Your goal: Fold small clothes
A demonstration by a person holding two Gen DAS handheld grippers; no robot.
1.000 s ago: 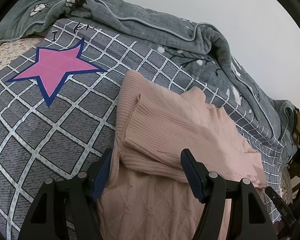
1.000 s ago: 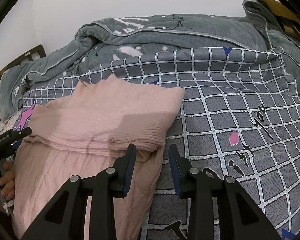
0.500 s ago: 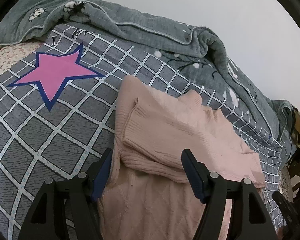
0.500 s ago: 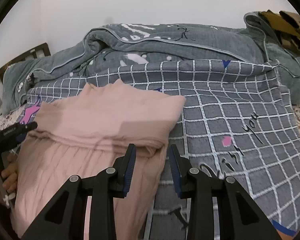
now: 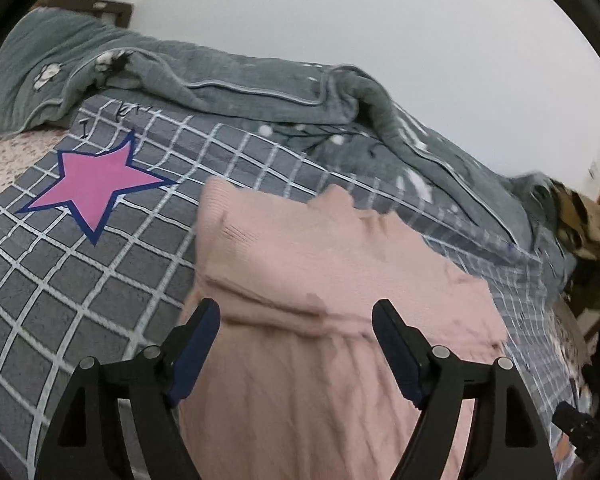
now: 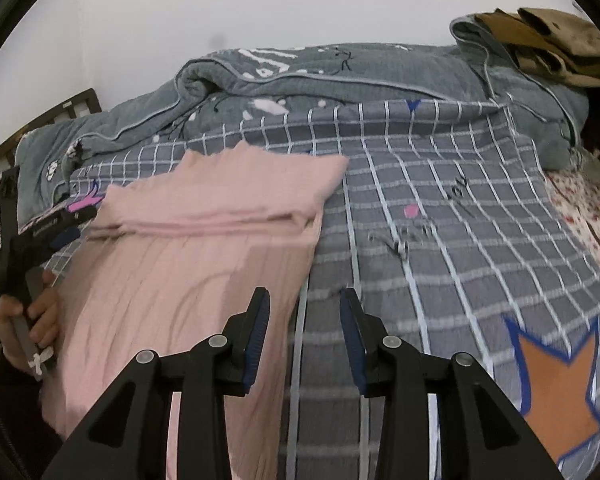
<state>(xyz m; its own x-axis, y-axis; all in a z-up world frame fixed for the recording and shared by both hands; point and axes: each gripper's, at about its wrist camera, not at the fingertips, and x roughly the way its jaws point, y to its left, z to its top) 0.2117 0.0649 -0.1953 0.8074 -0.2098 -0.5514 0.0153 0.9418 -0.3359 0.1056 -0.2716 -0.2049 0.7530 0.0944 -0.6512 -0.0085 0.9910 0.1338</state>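
A pink knit sweater (image 5: 324, 280) lies on the grey checked bedspread (image 5: 100, 280), its upper part folded over its body. My left gripper (image 5: 296, 344) is open and empty above the sweater's lower body. In the right wrist view the sweater (image 6: 204, 248) lies left of centre. My right gripper (image 6: 304, 336) is open and empty, hovering over the sweater's right edge and the bedspread (image 6: 460, 240). The left gripper (image 6: 64, 224), held by a hand, shows at the left edge of that view.
A rumpled grey-green quilt (image 5: 260, 96) is heaped along the far side of the bed against the white wall. A brown patterned cloth (image 6: 548, 40) lies on it at the far right. A pink star (image 5: 96, 184) and an orange star (image 6: 556, 384) are printed on the bedspread.
Both grippers have pulled back and up from the sweater's fold. The right gripper has opened a little wider and drawn back toward the sweater's lower body. The sweater stays put.
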